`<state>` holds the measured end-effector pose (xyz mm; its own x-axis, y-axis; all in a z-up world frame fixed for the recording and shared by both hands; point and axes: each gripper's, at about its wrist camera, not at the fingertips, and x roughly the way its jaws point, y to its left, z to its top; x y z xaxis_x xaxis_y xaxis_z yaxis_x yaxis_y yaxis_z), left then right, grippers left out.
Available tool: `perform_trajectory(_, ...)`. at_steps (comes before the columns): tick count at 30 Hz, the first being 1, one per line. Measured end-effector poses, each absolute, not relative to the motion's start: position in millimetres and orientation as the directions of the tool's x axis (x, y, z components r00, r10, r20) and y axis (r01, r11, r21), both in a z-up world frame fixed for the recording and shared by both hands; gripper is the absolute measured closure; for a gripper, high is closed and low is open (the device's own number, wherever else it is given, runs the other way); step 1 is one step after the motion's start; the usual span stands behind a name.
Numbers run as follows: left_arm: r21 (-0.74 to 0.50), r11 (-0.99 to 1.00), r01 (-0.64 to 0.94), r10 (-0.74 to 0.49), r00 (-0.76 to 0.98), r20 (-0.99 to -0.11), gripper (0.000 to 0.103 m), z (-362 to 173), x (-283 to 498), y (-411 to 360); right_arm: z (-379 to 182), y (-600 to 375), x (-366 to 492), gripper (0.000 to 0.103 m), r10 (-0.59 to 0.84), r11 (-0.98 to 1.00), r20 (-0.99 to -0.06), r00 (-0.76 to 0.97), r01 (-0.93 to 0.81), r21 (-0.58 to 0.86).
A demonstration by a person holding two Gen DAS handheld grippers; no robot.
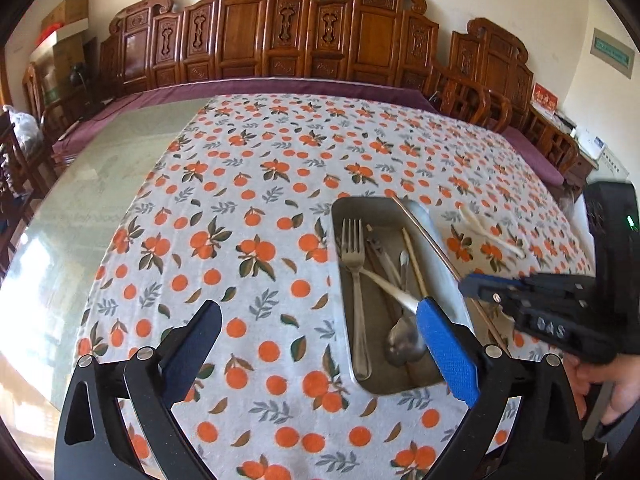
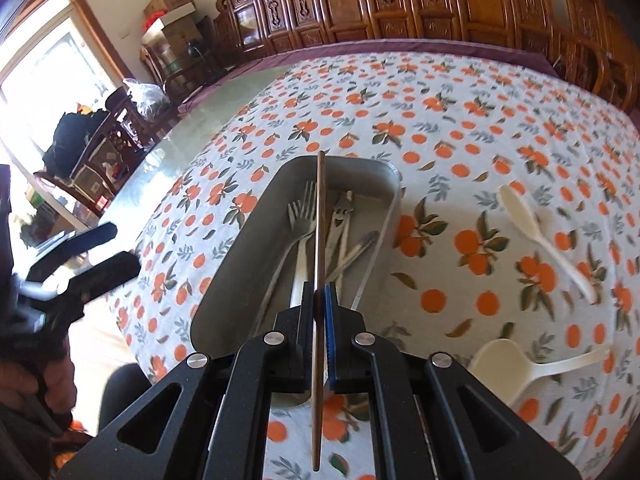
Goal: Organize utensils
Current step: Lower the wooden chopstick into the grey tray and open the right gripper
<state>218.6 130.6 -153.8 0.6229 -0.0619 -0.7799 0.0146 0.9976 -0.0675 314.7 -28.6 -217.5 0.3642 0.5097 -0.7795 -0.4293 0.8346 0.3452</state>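
Mid-transfer, by the look of it: right gripper [image 2: 320, 308] clamped on a brown chopstick [image 2: 320, 216], carried above the metal tray [image 2: 236, 264] that already holds a fork [image 2: 304, 208], a spoon [image 1: 404, 340] and other pieces. Chopstick gripped partway along, long axis running near to far, far tip over the tray's far rim, near end trailing back past the jaws. Left gripper [image 1: 320, 344] empty, jaws wide apart, hovering over the tray's near left side. Next, probably: lower and align the chopstick with the tray's length, then release. Two white plastic spoons [image 2: 536, 236] waiting on the orange-print tablecloth [image 2: 460, 112], right of the tray.
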Motion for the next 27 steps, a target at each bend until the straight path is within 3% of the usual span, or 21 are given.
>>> perform_trajectory(17, -0.066, 0.998, -0.010, -0.045, 0.619, -0.784, 0.009, -154.4, 205.0, 152.0, -252.4, 19.6, 345.7, 0.096, 0.487, 0.850, -0.827, 0.281, -0.370, 0.375)
perform_trajectory(27, -0.067, 0.998, 0.001, -0.053, 0.630, -0.775, 0.009, -151.0, 205.9, 144.5, -232.5, 2.3, 337.5, 0.093, 0.512, 0.832, -0.788, 0.342, -0.424, 0.356)
